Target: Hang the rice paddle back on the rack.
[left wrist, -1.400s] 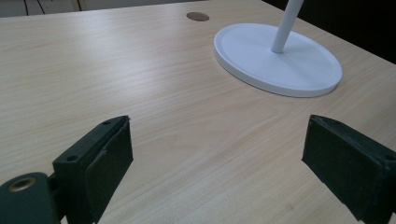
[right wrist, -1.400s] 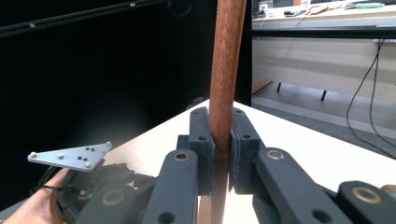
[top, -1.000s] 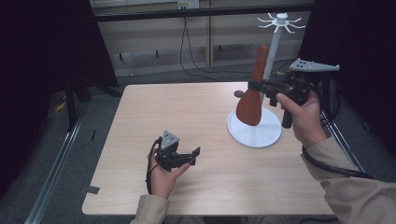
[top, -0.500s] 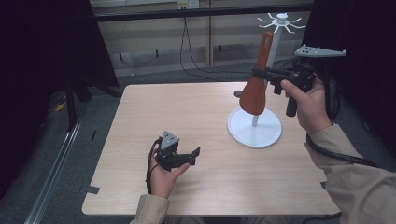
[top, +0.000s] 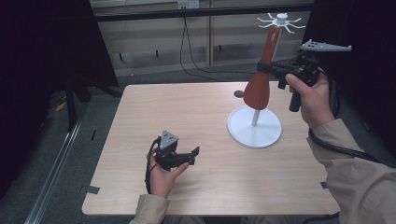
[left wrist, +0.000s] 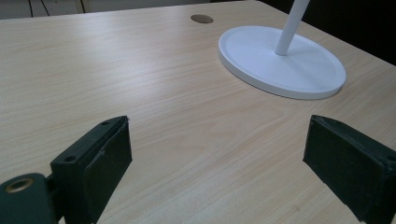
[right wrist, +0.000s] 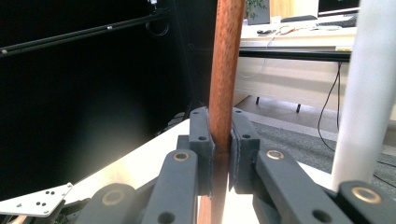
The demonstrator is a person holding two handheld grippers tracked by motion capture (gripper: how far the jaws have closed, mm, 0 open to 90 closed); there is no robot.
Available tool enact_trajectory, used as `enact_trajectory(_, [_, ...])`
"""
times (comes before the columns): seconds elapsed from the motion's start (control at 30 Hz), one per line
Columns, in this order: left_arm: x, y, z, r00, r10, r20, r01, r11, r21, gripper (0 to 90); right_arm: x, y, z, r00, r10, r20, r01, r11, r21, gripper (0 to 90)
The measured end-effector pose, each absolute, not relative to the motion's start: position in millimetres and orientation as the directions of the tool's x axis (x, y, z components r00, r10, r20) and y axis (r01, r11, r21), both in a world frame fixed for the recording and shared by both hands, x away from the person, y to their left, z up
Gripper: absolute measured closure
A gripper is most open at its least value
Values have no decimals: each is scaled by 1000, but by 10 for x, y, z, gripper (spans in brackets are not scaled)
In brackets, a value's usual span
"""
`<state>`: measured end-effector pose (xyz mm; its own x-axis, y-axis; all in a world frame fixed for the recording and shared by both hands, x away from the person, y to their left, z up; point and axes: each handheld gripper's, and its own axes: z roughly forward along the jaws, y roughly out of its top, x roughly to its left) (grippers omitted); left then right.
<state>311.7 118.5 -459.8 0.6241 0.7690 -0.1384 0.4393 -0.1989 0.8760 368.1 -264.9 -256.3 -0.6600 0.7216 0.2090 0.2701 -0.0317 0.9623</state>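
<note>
Right hand-held gripper [top: 265, 70] clamps the wooden spatula [top: 260, 84] by its handle, blade down, beside the rack [top: 254, 133] pole, apparently for hanging on the hooks. Left hand-held gripper [top: 194, 153] rests open, empty, on the counter [top: 187, 112].

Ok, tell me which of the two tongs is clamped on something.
The right tongs, raised beside the white stand, are shut on the handle of the reddish-brown wooden spatula. The left tongs sit open and empty above the wooden table.

Table [top: 201, 116]: light wood-grain top, rectangular, with a round cable hole [top: 239, 94] near the far edge. White rack stand [top: 254, 127] with disc base and upright pole, set on the right half, just beside the hole.
</note>
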Motion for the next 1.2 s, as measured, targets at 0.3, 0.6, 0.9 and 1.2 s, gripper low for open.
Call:
enact_trajectory(0.3, [3117, 1191, -4594, 624, 770, -135, 436, -200, 877, 76, 3717, -2675, -2583, -651, 730, 207, 273, -29, 962, 820])
enact_trajectory(0.6, [3119, 1199, -4593, 624, 770, -133, 435, -200, 878, 75, 3755, -2736, -2626, -632, 745, 214, 271, -46, 962, 816])
enact_trajectory(0.9, [3115, 1206, -4585, 622, 771, -137, 436, -196, 878, 76, 3756, -2726, -2656, -622, 760, 188, 246, -37, 968, 732])
enact_trajectory(1.2, [3119, 1210, -4586, 627, 768, -133, 434, -202, 878, 76, 3745, -2717, -2662, -614, 768, 182, 246, -33, 969, 612])
